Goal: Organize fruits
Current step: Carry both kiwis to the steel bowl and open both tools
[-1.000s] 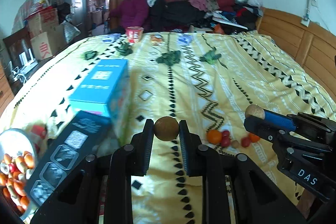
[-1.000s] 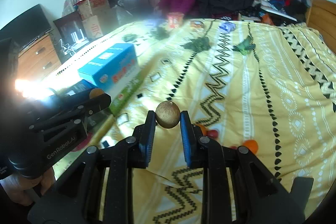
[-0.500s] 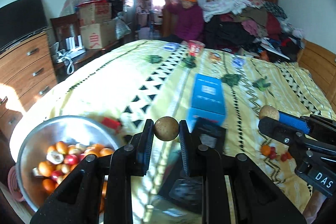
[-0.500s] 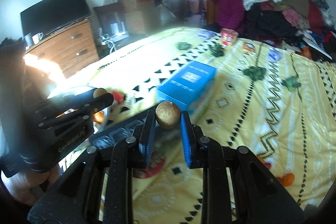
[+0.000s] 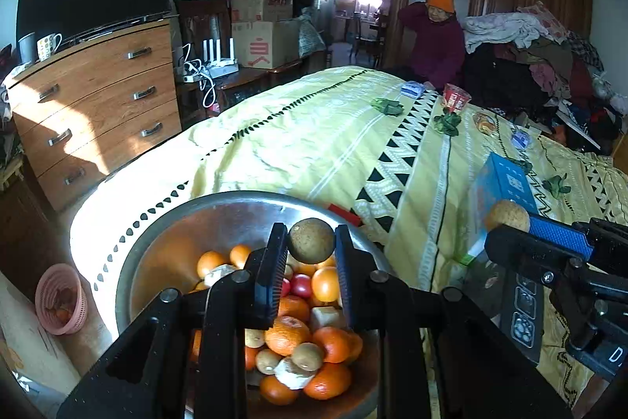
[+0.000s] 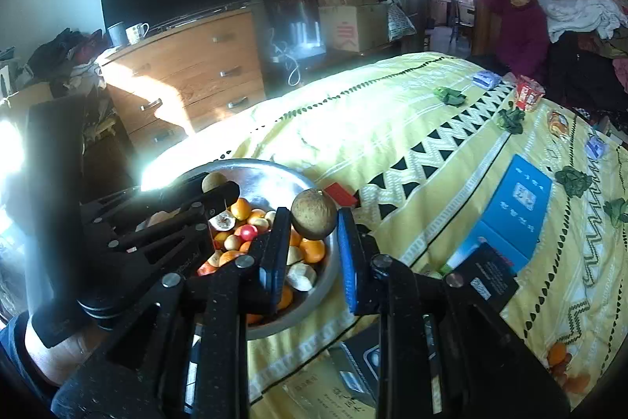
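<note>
My left gripper (image 5: 310, 242) is shut on a round brown fruit (image 5: 311, 239) and holds it above a metal bowl (image 5: 172, 242) filled with oranges, red and brown fruits (image 5: 298, 336). My right gripper (image 6: 313, 218) is shut on a second round brown fruit (image 6: 314, 214), just right of the bowl (image 6: 271, 175). The right gripper also shows at the right of the left wrist view (image 5: 506, 218). The left gripper shows over the bowl in the right wrist view (image 6: 214, 183). Loose oranges (image 6: 565, 364) lie on the bed at lower right.
The bowl sits at the corner of a yellow patterned bed (image 5: 333, 144). A blue box (image 6: 510, 207) and a black box (image 6: 486, 277) lie right of it. A wooden dresser (image 5: 98, 97) and a pink basket (image 5: 59, 297) stand left. A person (image 5: 435, 38) sits at the far end.
Both grippers have swung left with their brown fruits, from over the middle of the bed to the metal bowl. The left one now hangs over the bowl.
</note>
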Tool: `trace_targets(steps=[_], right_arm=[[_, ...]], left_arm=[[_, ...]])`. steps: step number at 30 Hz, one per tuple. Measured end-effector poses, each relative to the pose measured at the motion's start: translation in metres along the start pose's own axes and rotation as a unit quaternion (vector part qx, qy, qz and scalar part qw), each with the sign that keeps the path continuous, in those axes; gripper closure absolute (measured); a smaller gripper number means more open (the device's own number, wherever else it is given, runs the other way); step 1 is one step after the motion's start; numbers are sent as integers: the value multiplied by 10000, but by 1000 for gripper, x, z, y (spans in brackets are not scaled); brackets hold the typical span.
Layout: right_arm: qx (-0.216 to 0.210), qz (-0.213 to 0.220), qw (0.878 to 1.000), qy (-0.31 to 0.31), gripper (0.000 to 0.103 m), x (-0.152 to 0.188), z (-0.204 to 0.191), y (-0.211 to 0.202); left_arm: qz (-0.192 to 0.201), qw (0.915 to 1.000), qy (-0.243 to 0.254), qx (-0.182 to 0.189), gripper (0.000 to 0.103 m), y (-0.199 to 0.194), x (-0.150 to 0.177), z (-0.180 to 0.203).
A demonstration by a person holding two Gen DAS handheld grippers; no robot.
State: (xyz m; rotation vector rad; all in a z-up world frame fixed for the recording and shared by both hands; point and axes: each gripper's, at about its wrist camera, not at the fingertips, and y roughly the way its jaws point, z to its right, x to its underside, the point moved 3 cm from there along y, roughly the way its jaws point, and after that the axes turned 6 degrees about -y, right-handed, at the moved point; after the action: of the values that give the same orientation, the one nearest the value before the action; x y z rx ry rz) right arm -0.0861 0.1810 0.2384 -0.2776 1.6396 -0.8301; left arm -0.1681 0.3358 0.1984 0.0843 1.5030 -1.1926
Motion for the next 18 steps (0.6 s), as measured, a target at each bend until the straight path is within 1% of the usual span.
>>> trace_targets(steps=[3, 8, 12, 18], right_arm=[[-185, -211, 9996, -5, 79, -1, -13, 21], [-404, -563, 9976, 10, 79, 4, -30, 54], [-497, -761, 9959, -9, 79, 10, -42, 72], [-496, -916, 9946, -7, 79, 14, -49, 86]], left_arm=[[-174, 9994, -176, -228, 79, 13, 4, -33], [-705, 9953, -470, -477, 79, 41, 27, -73], [-948, 9927, -533, -521, 79, 55, 41, -86], [-1009, 9922, -557, -468, 79, 62, 42, -91]])
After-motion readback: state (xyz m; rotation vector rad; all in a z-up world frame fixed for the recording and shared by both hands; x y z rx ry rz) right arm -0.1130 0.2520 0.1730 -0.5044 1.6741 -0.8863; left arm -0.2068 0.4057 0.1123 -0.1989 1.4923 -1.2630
